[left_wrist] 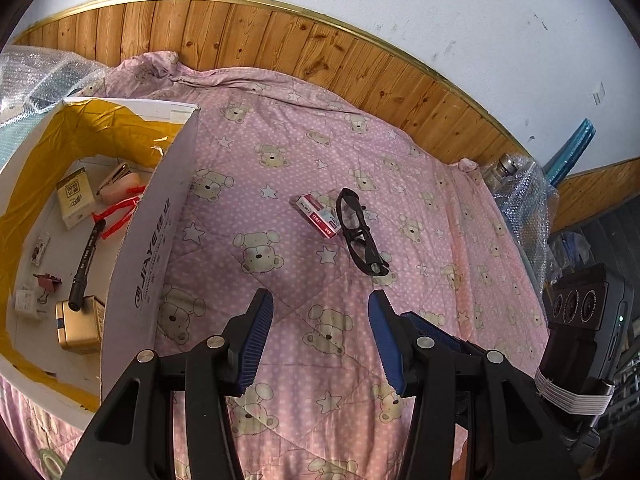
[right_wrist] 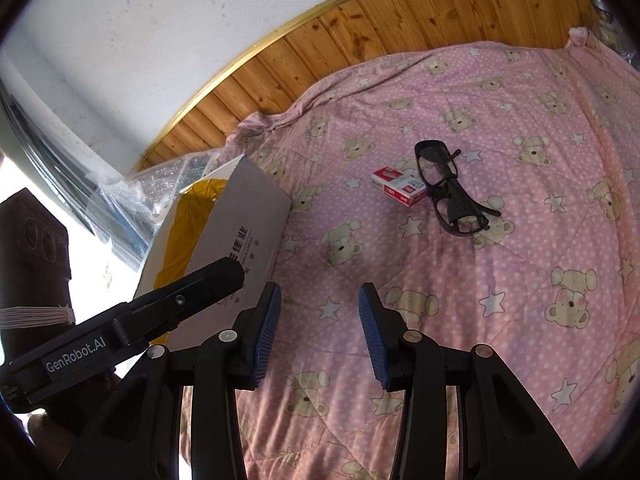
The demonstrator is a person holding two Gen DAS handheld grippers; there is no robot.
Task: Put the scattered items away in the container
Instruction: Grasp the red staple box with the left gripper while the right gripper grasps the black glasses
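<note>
Jaws of the left gripper (left_wrist: 321, 305) stand wide apart, holding nothing, above the pink bear-print bed cover (left_wrist: 280, 184); those of the right gripper (right_wrist: 319, 300) are equally spread and empty. Ahead of both jaws, well apart from them, black glasses (left_wrist: 360, 234) lie touching a small red-and-white box (left_wrist: 319, 216). Left of the left jaws sits the white cardboard box (left_wrist: 160, 216), holding a pen (left_wrist: 86, 258), gold tin (left_wrist: 78, 326) and other bits hard to make out; its near edge is cut off
</note>
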